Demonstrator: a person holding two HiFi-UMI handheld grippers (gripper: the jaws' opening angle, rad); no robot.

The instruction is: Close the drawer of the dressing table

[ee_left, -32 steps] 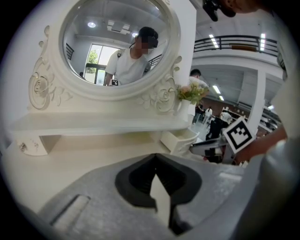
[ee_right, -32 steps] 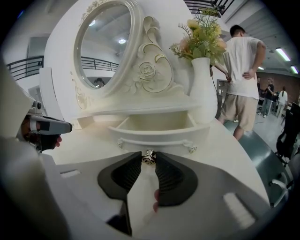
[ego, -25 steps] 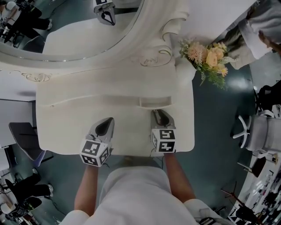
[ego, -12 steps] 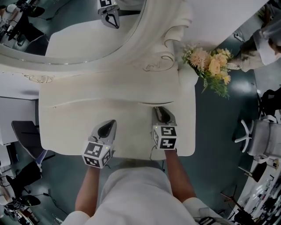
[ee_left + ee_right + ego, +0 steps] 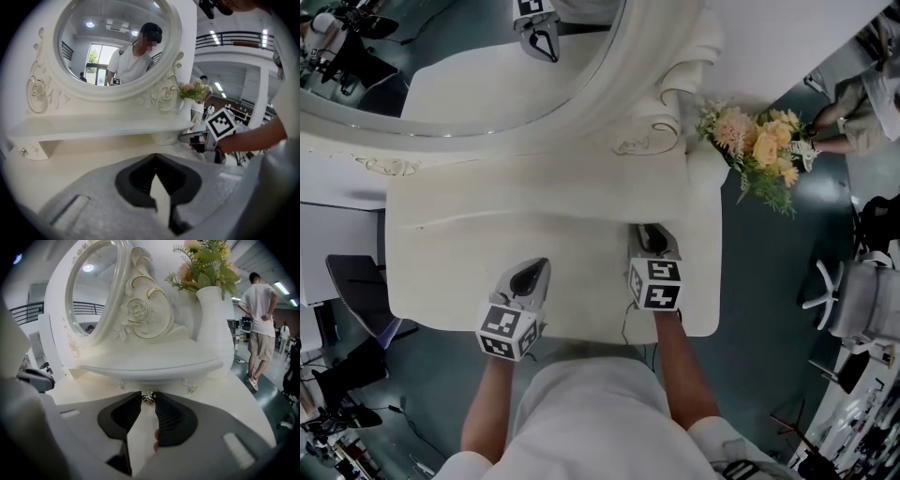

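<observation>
The white dressing table (image 5: 441,272) carries a raised shelf (image 5: 150,367) under its oval mirror (image 5: 441,56). Under that shelf, the small drawer's front is set back in shadow. Its metal knob (image 5: 149,396) sits between the tips of my right gripper (image 5: 149,401), whose jaws are closed onto it. From above, my right gripper (image 5: 649,232) reaches to the shelf edge right of centre, and the drawer itself is hidden beneath. My left gripper (image 5: 531,273) rests over the tabletop, left of the right one. It (image 5: 155,158) is shut with nothing in it.
A white vase of flowers (image 5: 759,141) stands at the table's back right corner, close to my right gripper. An office chair (image 5: 853,291) is on the floor at the right. A person (image 5: 260,324) stands beyond the table's right end.
My right gripper has moved forward toward the shelf. The drawer that stuck out in front of the shelf has slid back under it. My left gripper has hardly moved.
</observation>
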